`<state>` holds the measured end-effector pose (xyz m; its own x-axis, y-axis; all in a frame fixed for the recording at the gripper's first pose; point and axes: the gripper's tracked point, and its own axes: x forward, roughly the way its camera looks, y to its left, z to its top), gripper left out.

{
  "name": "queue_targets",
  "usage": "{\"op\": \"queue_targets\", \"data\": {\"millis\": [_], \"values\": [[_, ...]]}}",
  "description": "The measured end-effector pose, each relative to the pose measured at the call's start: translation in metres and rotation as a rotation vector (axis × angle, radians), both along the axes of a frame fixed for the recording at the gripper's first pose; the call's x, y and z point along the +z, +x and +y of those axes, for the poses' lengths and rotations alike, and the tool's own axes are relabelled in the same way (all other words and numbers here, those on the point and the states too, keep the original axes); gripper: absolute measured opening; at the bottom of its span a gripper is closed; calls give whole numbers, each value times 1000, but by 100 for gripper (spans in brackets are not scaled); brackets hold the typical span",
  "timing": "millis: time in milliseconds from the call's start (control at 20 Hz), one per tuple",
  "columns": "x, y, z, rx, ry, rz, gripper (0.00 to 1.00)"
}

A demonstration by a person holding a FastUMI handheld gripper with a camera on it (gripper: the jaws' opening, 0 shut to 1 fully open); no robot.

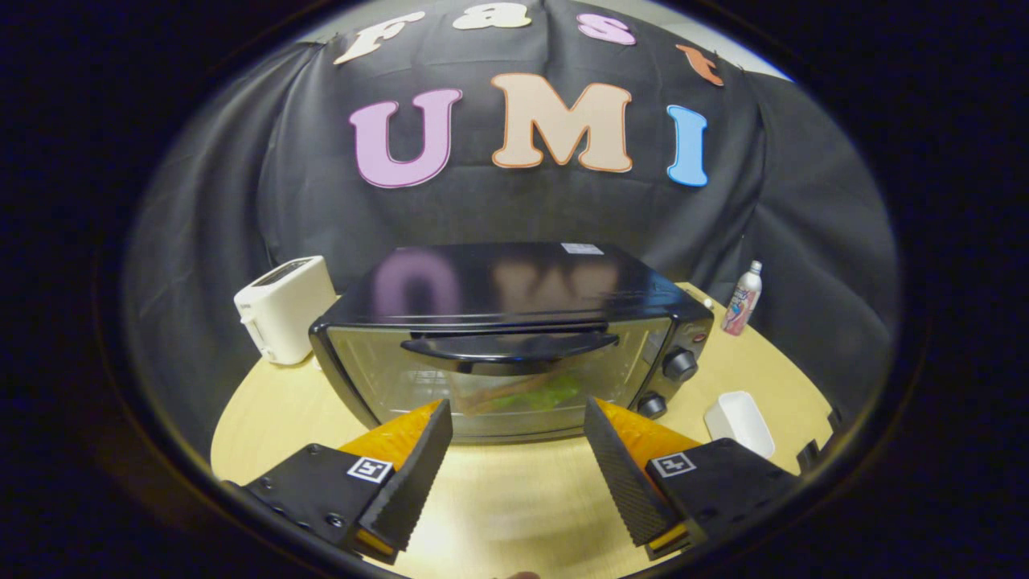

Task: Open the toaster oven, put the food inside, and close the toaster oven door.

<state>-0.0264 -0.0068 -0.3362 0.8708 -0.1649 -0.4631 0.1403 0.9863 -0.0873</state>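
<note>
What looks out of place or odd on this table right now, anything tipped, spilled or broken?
Nothing stands out. The toaster oven sits square with its door shut and green food behind the glass. The white toaster, bottle and white container stand upright. The gripper is open, holding nothing.

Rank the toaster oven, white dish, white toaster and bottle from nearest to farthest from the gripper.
Gripper open, holding nothing.
1. Toaster oven, just ahead of the fingers, door closed.
2. White dish, beside the right finger.
3. White toaster, behind the oven's left side.
4. Bottle, far right, near the cloth.
</note>
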Motion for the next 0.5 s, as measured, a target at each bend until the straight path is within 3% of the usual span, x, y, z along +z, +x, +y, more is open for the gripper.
{"op": "queue_targets", "data": {"millis": [500], "values": [[93, 12, 1, 41, -32, -142, 100]]}}
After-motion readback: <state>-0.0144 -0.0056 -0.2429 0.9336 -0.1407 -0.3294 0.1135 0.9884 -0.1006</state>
